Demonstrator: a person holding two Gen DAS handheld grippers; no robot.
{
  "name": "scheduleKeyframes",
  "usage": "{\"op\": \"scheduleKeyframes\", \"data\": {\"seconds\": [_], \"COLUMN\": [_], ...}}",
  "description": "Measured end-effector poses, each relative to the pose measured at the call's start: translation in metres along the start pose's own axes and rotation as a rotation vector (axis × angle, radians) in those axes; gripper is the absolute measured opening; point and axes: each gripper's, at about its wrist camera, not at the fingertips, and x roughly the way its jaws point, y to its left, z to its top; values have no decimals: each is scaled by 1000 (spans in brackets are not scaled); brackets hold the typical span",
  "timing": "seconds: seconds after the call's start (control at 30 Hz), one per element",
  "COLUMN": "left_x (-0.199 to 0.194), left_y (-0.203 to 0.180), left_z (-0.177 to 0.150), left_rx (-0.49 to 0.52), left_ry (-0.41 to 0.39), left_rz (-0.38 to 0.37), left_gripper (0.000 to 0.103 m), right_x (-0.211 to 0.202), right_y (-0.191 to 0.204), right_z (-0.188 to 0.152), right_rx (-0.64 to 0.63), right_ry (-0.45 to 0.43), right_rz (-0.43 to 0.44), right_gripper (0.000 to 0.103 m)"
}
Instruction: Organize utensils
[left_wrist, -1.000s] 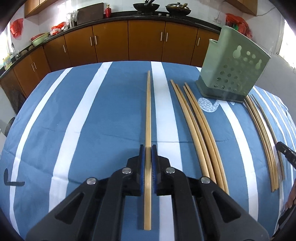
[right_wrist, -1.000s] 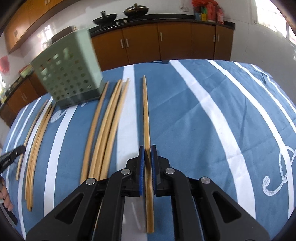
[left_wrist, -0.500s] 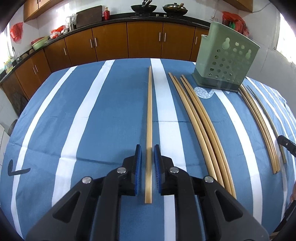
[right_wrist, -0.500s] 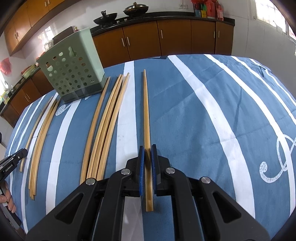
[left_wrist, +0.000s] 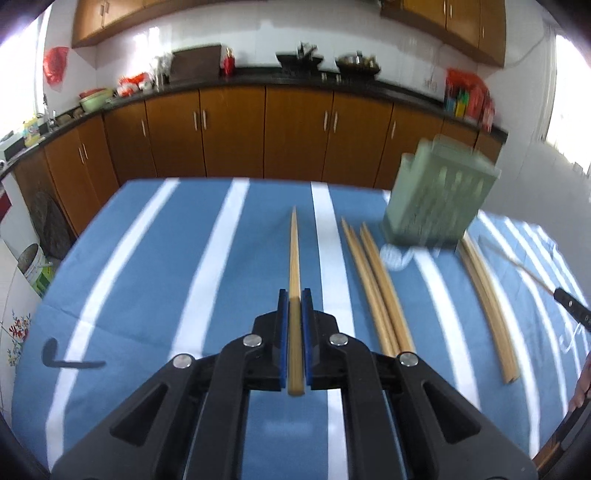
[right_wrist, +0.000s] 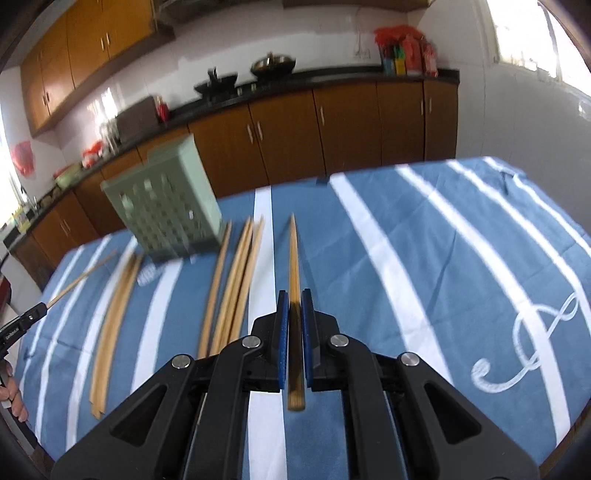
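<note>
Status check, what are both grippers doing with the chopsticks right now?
Left gripper shut on a chopstick. Right gripper shut on another chopstick. Green holder upright on the striped table; loose chopsticks lie beside it. Nothing blocking.

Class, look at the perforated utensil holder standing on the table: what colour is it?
The utensil holder is pale sage green, clearest in the right wrist view.

Bright window daylight glares at the upper corners; motion blur and fisheye bending throughout

Brown cabinets (left_wrist: 229, 133) under a dark counter (right_wrist: 332, 79), white walls (left_wrist: 258, 29).
</note>
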Motion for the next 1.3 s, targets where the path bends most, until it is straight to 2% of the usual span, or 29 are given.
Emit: {"op": "scheduleKeyframes", "data": {"seconds": [0.23,0.47,0.53,0.6,0.63,0.67,0.7,0.8,0.93,1.07,1.23,1.3], "left_x": [-39,-50,-51,-51,-50,-50,-49,-48,-47,-47,-45,-45], "left_y": [8,12,11,10,8,8,8,8,7,5,6,6], "left_z": [37,66,67,65,62,60,59,55,52,48,47,47], "left_rx": [-65,-73,-70,-64,-61,-59,-59,-63,-62,-56,-58,-60], "left_ry": [-148,-203,-206,-204,-200,-197,-192,-185,-181,-179,-171,-168], "left_rz": [-12,3,1,1,0,-1,-1,-3,-4,-2,-7,-9], "left_gripper": [8,8,8,8,8,8,8,8,8,8,8,8], "right_x": [-26,-36,-33,-25,-19,-12,-8,8,22,34,39,39], "right_y": [-3,3,3,3,3,5,6,13,29,37,35,36], "right_z": [26,42,39,29,23,16,10,-13,-34,-46,-51,-50], "right_rx": [15,-1,3,-3,-7,-12,-15,-35,-72,-99,-112,-132], "right_ry": [-135,-185,-163,-105,-70,-27,-4,79,152,204,213,205], "right_rz": [6,20,31,49,58,63,64,79,100,83,56,17], "right_gripper": [8,6,6,9,21,39,43,42,29,24,22,22]}}
